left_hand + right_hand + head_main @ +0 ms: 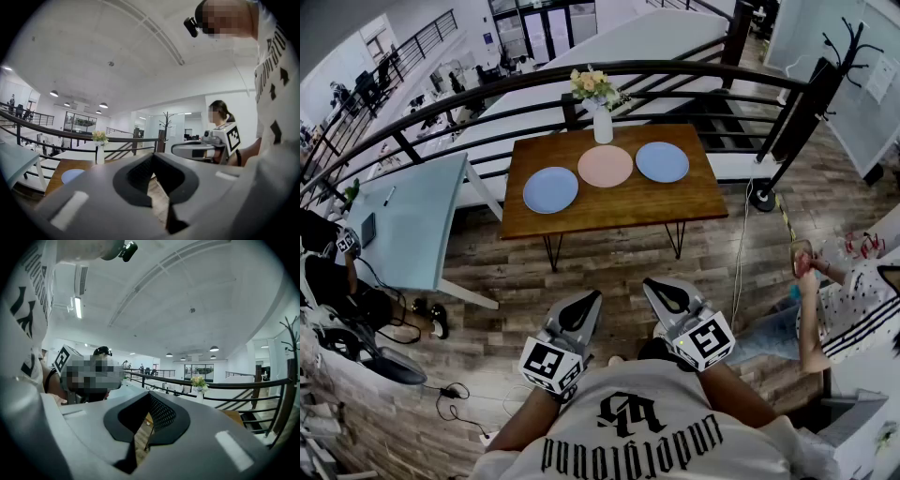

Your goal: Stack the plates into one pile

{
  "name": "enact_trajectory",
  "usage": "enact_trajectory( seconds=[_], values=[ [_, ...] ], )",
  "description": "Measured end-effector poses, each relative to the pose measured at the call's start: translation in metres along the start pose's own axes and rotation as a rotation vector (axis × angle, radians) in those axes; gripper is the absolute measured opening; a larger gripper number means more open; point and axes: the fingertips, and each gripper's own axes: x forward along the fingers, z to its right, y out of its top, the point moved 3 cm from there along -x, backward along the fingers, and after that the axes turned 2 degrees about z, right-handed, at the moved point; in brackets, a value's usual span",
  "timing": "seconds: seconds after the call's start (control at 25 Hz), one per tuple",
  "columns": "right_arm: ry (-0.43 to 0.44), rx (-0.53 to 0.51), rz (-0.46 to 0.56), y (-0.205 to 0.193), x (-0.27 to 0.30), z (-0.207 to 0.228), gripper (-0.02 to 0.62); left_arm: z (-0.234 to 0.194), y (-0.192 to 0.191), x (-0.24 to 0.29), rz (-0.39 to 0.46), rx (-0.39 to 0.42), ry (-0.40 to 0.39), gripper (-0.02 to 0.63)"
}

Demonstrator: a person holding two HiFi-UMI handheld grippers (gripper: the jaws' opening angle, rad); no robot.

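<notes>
Three plates lie in a row on the wooden table point(619, 208): a blue plate point(550, 189) at the left, a pink plate point(605, 166) in the middle, a second blue plate point(662, 161) at the right. My left gripper point(589, 300) and right gripper point(654, 287) hang side by side close to my chest, well short of the table, both level, shut and empty. In the left gripper view the left gripper point(153, 159) points toward the left blue plate point(72, 176). The right gripper point(150, 397) points at the railing.
A white vase of flowers point(602, 120) stands at the table's far edge behind the pink plate. A black railing point(694, 75) runs behind the table. A pale desk point(412, 220) stands to the left. A person point(844, 309) sits at the right. A coat stand point(811, 103) and floor cable point(741, 253) are right of the table.
</notes>
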Motion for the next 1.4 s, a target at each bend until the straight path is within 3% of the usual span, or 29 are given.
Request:
enact_trajectory(
  seconds=[0.6,1.16,1.4],
  values=[
    [-0.046,0.025,-0.016,-0.009,-0.008,0.053,0.000,0.000,0.001,0.057,-0.014,0.009,-0.028,0.046],
    [-0.116,0.079,-0.044,-0.046,-0.034,0.230,0.000,0.010,-0.011,0.241,-0.055,-0.012,-0.089,0.046],
    [-0.101,0.088,-0.073,-0.052,-0.050,0.291,0.000,0.027,-0.011,0.308,-0.060,-0.028,-0.098,0.046]
  ],
)
